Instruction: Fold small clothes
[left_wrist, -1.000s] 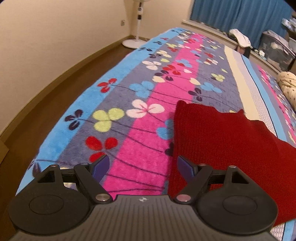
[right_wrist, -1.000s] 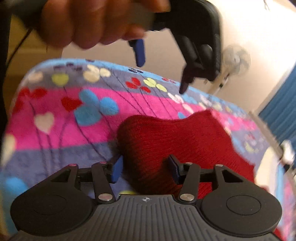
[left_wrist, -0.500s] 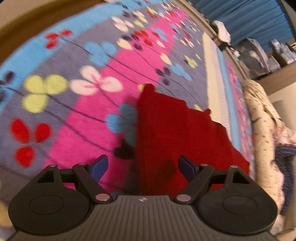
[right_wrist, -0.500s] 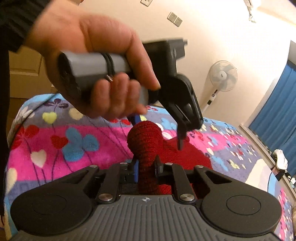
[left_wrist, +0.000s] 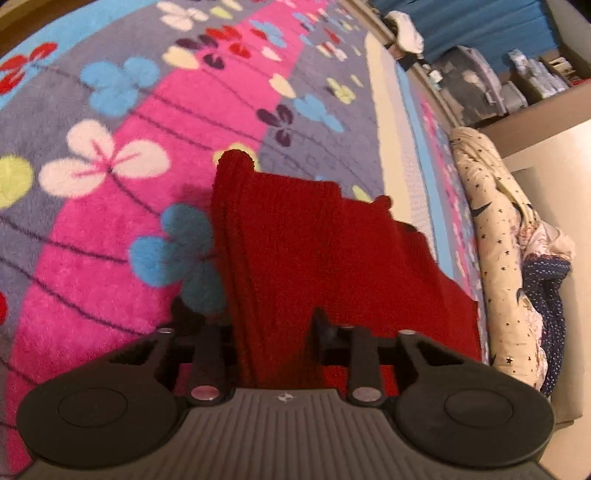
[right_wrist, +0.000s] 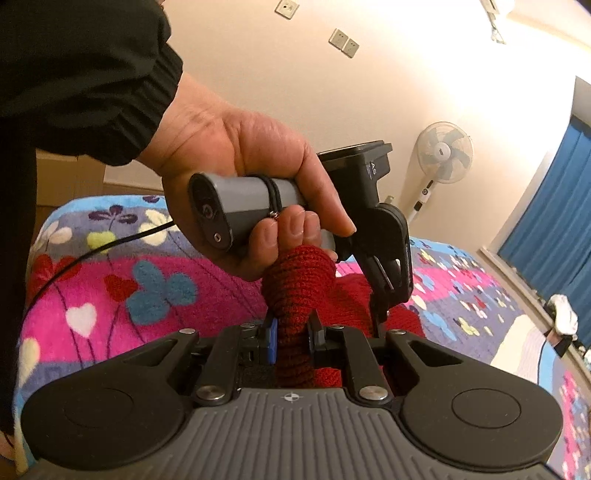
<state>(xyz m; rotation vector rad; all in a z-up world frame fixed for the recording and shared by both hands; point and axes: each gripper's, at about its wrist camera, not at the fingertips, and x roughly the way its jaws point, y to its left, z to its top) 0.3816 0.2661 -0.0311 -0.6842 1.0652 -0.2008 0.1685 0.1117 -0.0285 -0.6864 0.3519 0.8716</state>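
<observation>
Right tool (right_wrist: 291, 332): clamped on bunched edge of red knit garment (right_wrist: 299, 280). Left tool (left_wrist: 271, 328): clamped on same garment (left_wrist: 314, 243) edge. Garment partly lifted, rest lying on floral blanket (left_wrist: 110, 221) of bed. Judgement: grasp stage complete; fold-over, flattening remain.

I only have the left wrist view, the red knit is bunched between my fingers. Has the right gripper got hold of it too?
Observer: Yes. The right gripper is shut on a bunched fold of the red knit garment.
Operator: Where is my left one relative to it?
Observer: The left gripper is just beyond the right one, pointing down into the knit.
Operator: Anything trailing?
Observer: A black cable runs over the floral blanket.
</observation>
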